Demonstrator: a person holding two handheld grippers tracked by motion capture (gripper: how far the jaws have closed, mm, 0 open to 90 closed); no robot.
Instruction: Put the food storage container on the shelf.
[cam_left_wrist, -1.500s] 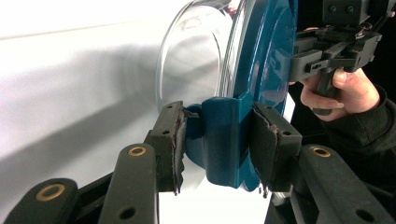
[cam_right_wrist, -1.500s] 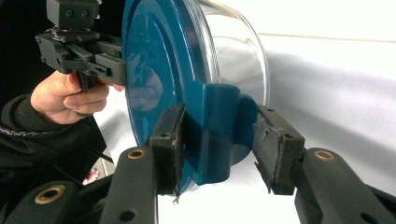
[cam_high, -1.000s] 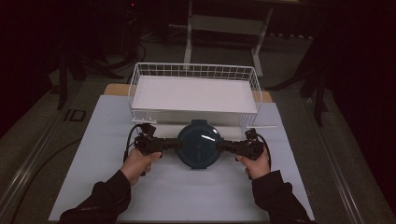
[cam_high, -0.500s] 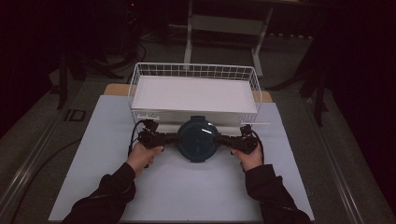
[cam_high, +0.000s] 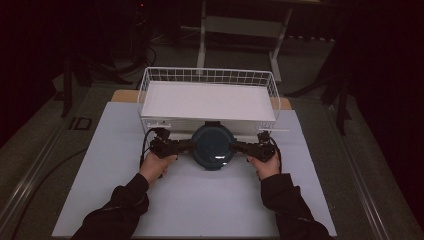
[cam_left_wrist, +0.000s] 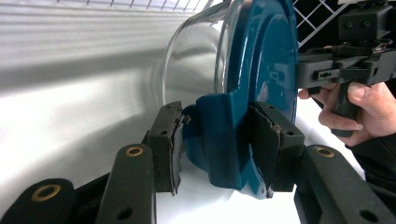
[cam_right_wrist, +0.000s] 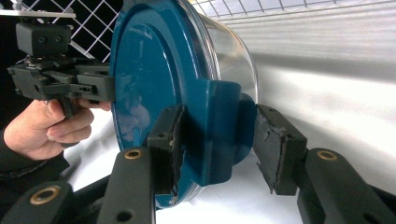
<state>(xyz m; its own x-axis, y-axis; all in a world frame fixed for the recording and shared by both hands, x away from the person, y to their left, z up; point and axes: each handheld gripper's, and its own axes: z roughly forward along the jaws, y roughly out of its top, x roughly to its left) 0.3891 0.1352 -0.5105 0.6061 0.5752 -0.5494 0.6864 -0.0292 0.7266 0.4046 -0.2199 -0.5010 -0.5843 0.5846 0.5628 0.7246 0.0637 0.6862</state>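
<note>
Teal-lidded clear container (cam_high: 213, 146), seemingly off the table, is clamped by left gripper (cam_high: 172, 146) and right gripper (cam_high: 252, 148) jaws.

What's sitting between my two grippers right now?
The round glass container with the blue lid, in the high view. The left gripper and right gripper each straddle a side tab, just before the wire basket.

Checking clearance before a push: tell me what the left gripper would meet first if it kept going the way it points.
The left gripper already brackets the teal lid's side tab; going on, it likely meets the lid and its clear container, then the right gripper beyond.
</note>
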